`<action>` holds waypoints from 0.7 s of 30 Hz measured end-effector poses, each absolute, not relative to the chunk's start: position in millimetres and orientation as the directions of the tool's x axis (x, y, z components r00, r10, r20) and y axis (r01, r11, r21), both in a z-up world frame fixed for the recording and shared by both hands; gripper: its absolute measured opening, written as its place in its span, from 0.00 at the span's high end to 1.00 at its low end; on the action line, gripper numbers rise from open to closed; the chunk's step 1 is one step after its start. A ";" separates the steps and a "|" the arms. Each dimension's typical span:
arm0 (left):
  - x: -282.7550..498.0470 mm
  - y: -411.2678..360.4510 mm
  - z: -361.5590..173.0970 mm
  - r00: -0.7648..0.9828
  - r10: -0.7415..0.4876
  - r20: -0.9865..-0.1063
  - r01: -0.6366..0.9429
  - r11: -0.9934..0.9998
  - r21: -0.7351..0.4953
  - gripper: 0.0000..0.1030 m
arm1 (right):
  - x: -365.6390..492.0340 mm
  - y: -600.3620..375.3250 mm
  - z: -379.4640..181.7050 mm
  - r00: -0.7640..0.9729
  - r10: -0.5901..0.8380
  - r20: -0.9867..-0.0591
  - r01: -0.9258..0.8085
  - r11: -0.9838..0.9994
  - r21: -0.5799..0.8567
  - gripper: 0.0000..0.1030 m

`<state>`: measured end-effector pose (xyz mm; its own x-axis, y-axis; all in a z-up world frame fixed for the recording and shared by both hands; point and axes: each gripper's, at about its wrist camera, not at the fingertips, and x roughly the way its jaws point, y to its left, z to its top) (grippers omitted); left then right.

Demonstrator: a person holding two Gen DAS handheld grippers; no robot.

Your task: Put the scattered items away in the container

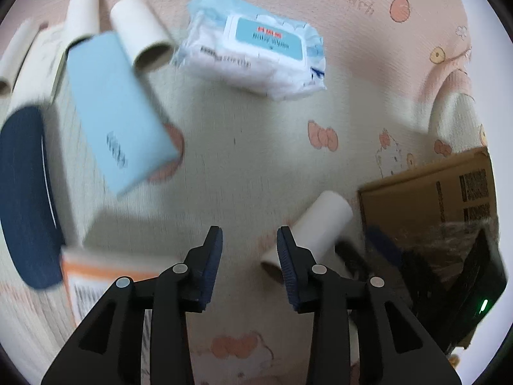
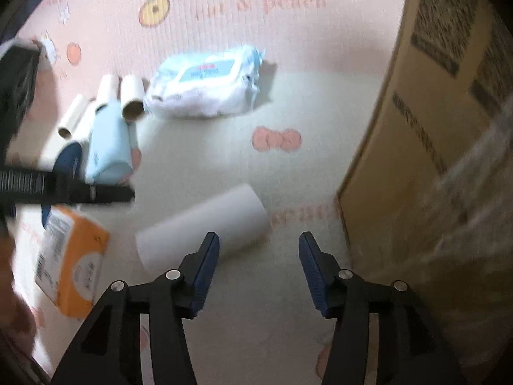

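Note:
A cardboard box (image 1: 429, 192) stands at the right; it also shows in the right wrist view (image 2: 426, 147). A cardboard tube (image 1: 317, 224) lies near it, just right of my open, empty left gripper (image 1: 250, 240). The same tube (image 2: 205, 224) lies just ahead-left of my open, empty right gripper (image 2: 259, 247). A pack of baby wipes (image 1: 256, 54) (image 2: 208, 86), a light blue box (image 1: 118, 112) (image 2: 109, 147), an orange box (image 1: 96, 276) (image 2: 73, 256), a dark blue oval item (image 1: 25, 192) and several more tubes (image 1: 141, 32) (image 2: 131, 99) lie scattered on the mat.
The floor is a pink and cream play mat (image 1: 256, 147) with cartoon prints. The left gripper's body (image 2: 48, 186) crosses the left edge of the right wrist view. The right gripper (image 1: 449, 272) shows dark beside the cardboard box.

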<state>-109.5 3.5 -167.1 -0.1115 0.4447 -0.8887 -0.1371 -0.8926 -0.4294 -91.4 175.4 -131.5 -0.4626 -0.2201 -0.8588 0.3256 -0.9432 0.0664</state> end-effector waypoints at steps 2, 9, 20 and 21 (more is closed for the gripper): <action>-100.1 8.0 -170.2 -0.095 0.452 -0.887 -0.136 -0.888 -0.439 0.62 | -97.5 175.4 -127.8 -0.468 -0.235 -0.852 0.330 -0.941 0.078 0.51; -78.6 28.6 -185.5 -0.033 0.478 -0.878 -0.156 -0.870 -0.468 0.62 | -117.8 168.7 -131.7 -0.432 -0.284 -0.856 0.396 -0.912 0.103 0.48; -95.2 19.4 -180.6 -0.109 0.463 -0.880 -0.158 -0.882 -0.445 0.63 | -125.9 164.3 -135.5 -0.358 -0.397 -0.845 0.428 -0.874 0.229 0.47; -97.6 18.1 -179.6 -0.120 0.456 -0.882 -0.163 -0.885 -0.436 0.63 | -124.9 163.2 -135.9 -0.347 -0.408 -0.844 0.432 -0.869 0.243 0.47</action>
